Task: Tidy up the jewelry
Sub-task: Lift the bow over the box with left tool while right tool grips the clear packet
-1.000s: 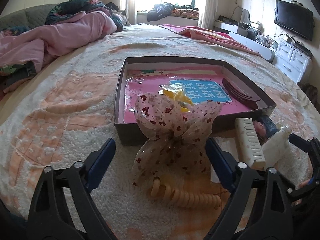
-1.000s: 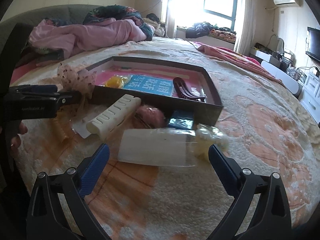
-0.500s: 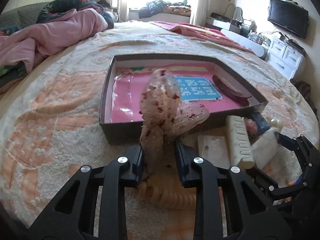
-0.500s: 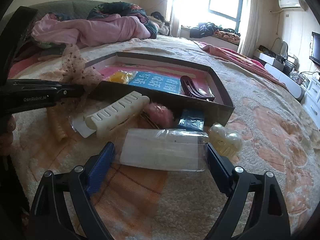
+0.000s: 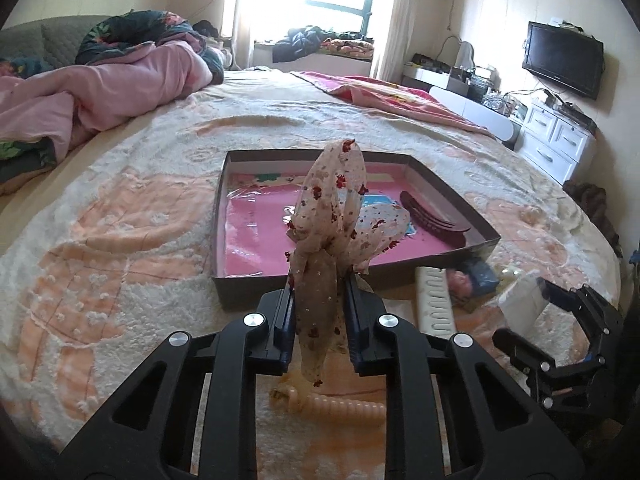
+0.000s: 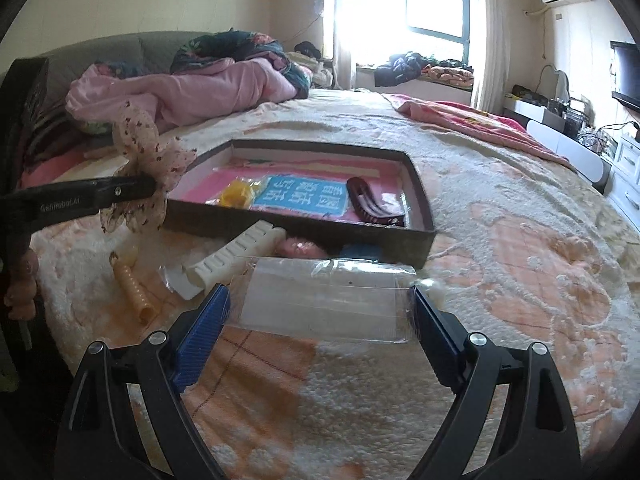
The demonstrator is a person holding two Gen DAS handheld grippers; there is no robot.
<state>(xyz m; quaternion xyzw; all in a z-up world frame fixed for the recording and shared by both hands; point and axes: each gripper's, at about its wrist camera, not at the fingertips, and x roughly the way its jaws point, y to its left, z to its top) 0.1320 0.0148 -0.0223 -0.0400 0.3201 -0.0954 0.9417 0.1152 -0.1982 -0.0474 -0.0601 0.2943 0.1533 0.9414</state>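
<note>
Through my left wrist camera, my left jaws (image 5: 318, 320) are clamped tight on a sheer, red-spotted fabric bow (image 5: 334, 216), lifted clear of the bed (image 5: 132, 216); its loops stand up in front of the shallow dark box (image 5: 256, 292). The box has a pink lining with a blue printed panel whose writing is hidden behind the bow. A dark red hair comb (image 5: 434, 218) lies along the box's right side. Just beside the box's near wall, on the bedspread, lie a cream ridged clip (image 5: 434, 304) and, below my jaws, a peach spiral hair tie (image 5: 340, 404). My right jaws (image 5: 556, 316) show at the right edge with a clear packet (image 5: 520, 300) between them.

Through my right wrist camera, my right jaws (image 6: 320, 312) stand wide, their blue pads (image 6: 200, 340) pressing both ends of the clear packet, which they grasp just above the bedspread. Behind it the box holds a yellow item (image 6: 236, 196) in clear wrap, the blue panel (image 6: 304, 196) with white characters I cannot read, and the comb. The left jaws' arm carries the lettering "GenRobot.AI" (image 6: 60, 203). A pink fluffy piece (image 6: 298, 246) lies against the box's near wall.
</note>
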